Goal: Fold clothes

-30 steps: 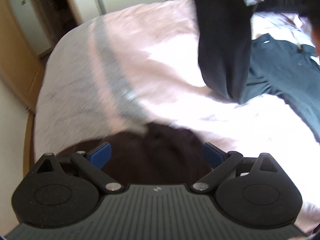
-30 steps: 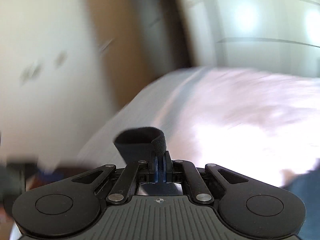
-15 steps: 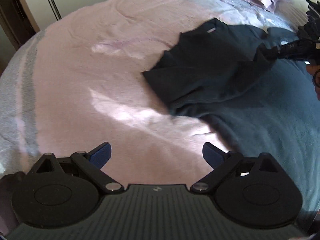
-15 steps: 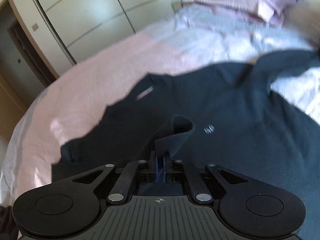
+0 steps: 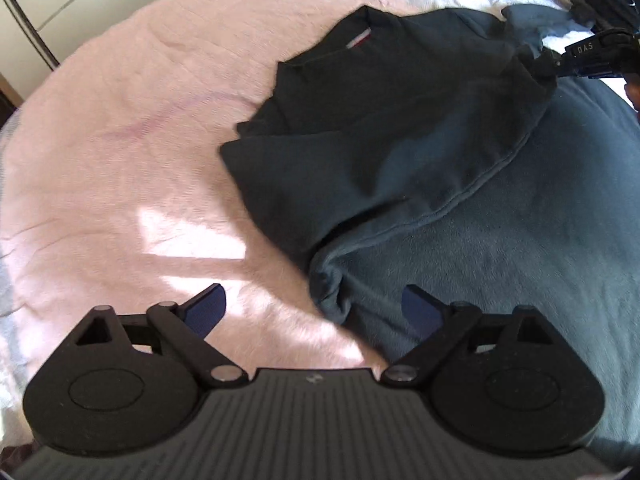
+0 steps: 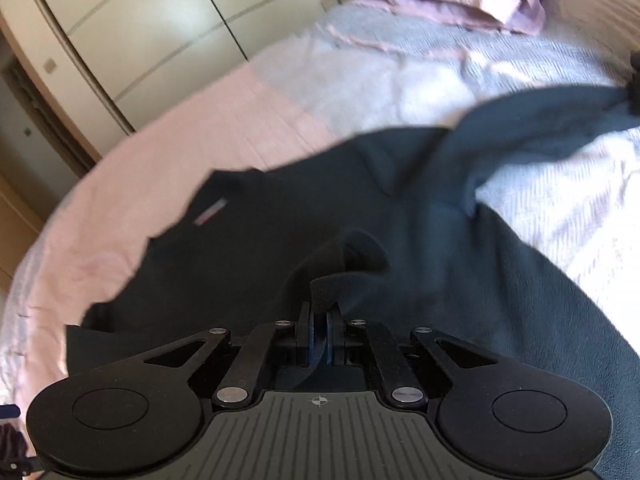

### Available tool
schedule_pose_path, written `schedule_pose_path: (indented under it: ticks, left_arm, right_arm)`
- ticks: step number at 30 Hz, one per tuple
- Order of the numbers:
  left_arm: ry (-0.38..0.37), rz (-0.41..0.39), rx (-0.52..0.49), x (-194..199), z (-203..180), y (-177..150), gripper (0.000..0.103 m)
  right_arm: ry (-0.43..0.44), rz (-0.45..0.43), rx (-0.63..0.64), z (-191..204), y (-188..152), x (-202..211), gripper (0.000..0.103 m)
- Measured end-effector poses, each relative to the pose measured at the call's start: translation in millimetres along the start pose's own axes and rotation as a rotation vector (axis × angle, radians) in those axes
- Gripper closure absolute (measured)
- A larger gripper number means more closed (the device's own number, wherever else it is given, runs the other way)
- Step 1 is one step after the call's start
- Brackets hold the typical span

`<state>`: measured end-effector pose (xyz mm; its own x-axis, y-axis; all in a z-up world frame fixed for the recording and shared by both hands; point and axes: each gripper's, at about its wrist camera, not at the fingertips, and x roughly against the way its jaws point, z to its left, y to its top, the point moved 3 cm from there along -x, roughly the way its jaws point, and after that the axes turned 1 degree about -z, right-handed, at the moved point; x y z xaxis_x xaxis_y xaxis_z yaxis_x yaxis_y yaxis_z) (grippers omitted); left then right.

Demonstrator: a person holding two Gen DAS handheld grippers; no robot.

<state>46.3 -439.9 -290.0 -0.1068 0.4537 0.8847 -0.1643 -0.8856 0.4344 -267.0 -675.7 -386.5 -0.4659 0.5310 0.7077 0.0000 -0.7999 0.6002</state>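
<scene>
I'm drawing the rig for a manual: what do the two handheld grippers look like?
Both match. The left gripper and right gripper each have a grey ribbed body bearing a small crosshair mark, two round black discs at the sides, black linkage bars with silver pivot pins, and blue finger pads. From the left camera, the right gripper's side shows white lettering, "DAS".

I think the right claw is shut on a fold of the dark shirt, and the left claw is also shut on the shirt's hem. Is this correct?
Not quite. The right claw is shut on a fold of the dark shirt, but the left claw is open and holds nothing; its fingers stand wide apart just above the shirt's near edge. The left wrist view shows this.
</scene>
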Motion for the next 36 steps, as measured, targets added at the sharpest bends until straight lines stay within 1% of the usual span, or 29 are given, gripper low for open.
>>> schedule_pose_path:
  ticks: [1, 2, 3, 4, 5, 6, 7, 8, 9, 11, 12, 13, 15, 17, 19, 20, 22, 24, 26, 27, 28, 29, 33, 35, 36]
  left_arm:
    - [-0.003, 0.010, 0.003, -6.5, -1.7, 0.3, 0.026]
    - [-0.003, 0.020, 0.007, -12.4, -3.0, 0.0, 0.031]
    - [0.002, 0.024, 0.015, -17.5, -4.2, -0.1, 0.034]
    - [0.010, 0.024, 0.026, -22.1, -5.5, -0.1, 0.041]
    - [0.016, 0.024, 0.039, -26.8, -6.3, -0.6, 0.045]
    - [0.024, 0.025, 0.046, -30.7, -7.3, -1.9, 0.050]
    - [0.035, 0.026, 0.048, -34.3, -8.6, -3.4, 0.070]
    - [0.049, 0.018, 0.045, -34.7, -10.9, -5.8, 0.085]
    - [0.066, 0.004, 0.039, -33.0, -13.8, -8.6, 0.087]
    - [0.098, -0.026, 0.025, -28.2, -20.8, -14.8, 0.096]
    - [0.111, -0.044, 0.019, -24.2, -24.5, -18.9, 0.096]
    - [0.123, -0.063, 0.016, -20.2, -27.4, -23.2, 0.097]
    - [0.144, -0.099, 0.013, -13.3, -32.3, -31.3, 0.097]
    - [0.154, -0.127, 0.024, -10.5, -33.6, -36.4, 0.097]
    - [0.162, -0.149, 0.032, -9.7, -34.0, -40.6, 0.097]
    - [0.168, -0.157, 0.040, -9.4, -33.3, -42.7, 0.097]
    - [0.185, -0.172, 0.063, -8.9, -30.7, -47.0, 0.097]
    - [0.182, -0.170, 0.112, -10.3, -25.4, -51.3, 0.097]
    - [0.171, -0.165, 0.157, -11.6, -20.4, -54.7, 0.097]
    - [0.163, -0.163, 0.166, -11.7, -19.2, -55.5, 0.097]
    - [0.154, -0.161, 0.175, -11.7, -17.9, -56.3, 0.097]
    - [0.145, -0.159, 0.184, -11.7, -16.6, -57.1, 0.097]
    - [0.109, -0.149, 0.222, -8.9, -10.7, -61.2, 0.094]
    - [0.087, -0.138, 0.248, 0.6, -5.2, -65.6, 0.088]
    - [0.083, -0.136, 0.249, 6.0, -3.8, -67.2, 0.087]
  right_arm:
    - [-0.016, 0.010, 0.005, -1.1, -1.6, -1.5, 0.096]
    - [-0.041, 0.016, 0.019, -0.8, -1.7, -2.3, 0.091]
    - [-0.071, 0.016, 0.035, 2.3, -3.3, 1.7, 0.079]
    - [-0.102, 0.009, 0.049, 8.7, -6.8, 12.2, 0.065]
    - [-0.133, 0.003, 0.063, 15.1, -10.4, 22.8, 0.061]
    - [-0.153, -0.003, 0.078, 21.6, -12.9, 30.6, 0.058]
    - [-0.163, -0.010, 0.094, 28.1, -14.4, 35.7, 0.058]
    - [-0.141, -0.009, 0.113, 38.0, -15.1, 37.9, 0.058]
    - [-0.089, -0.001, 0.136, 51.2, -15.2, 37.4, 0.058]
    - [0.016, 0.015, 0.180, 77.6, -15.6, 36.5, 0.058]
    - [0.089, 0.037, 0.209, 93.3, -15.6, 32.3, 0.058]
    - [0.180, 0.072, 0.255, 114.2, -15.7, 22.8, 0.058]
    - [0.348, 0.148, 0.371, 160.7, -16.7, 0.2, 0.058]
    - [0.457, 0.234, 0.477, 204.0, -20.8, -27.9, 0.058]
    - [0.522, 0.292, 0.606, 245.3, -28.4, -56.7, 0.058]
    - [0.537, 0.318, 0.673, 264.5, -33.5, -70.8, 0.058]
    - [0.533, 0.374, 0.780, 293.8, -45.7, -97.5, 0.058]
    - [0.488, 0.448, 0.888, 313.9, -61.9, -122.5, 0.057]
    - [0.453, 0.548, 0.956, 324.6, -75.3, -146.3, 0.058]
    - [0.444, 0.572, 0.967, 328.4, -77.0, -156.5, 0.071]
    - [0.446, 0.556, 0.941, 330.1, -72.3, -163.4, 0.095]
    - [0.456, 0.527, 0.897, 330.2, -65.3, -168.8, 0.098]
    - [0.456, 0.420, 0.765, 313.3, -43.3, -155.6, 0.098]
    - [0.453, 0.368, 0.703, 303.5, -32.6, -146.5, 0.096]
    - [0.451, 0.341, 0.671, 298.5, -27.2, -142.0, 0.092]
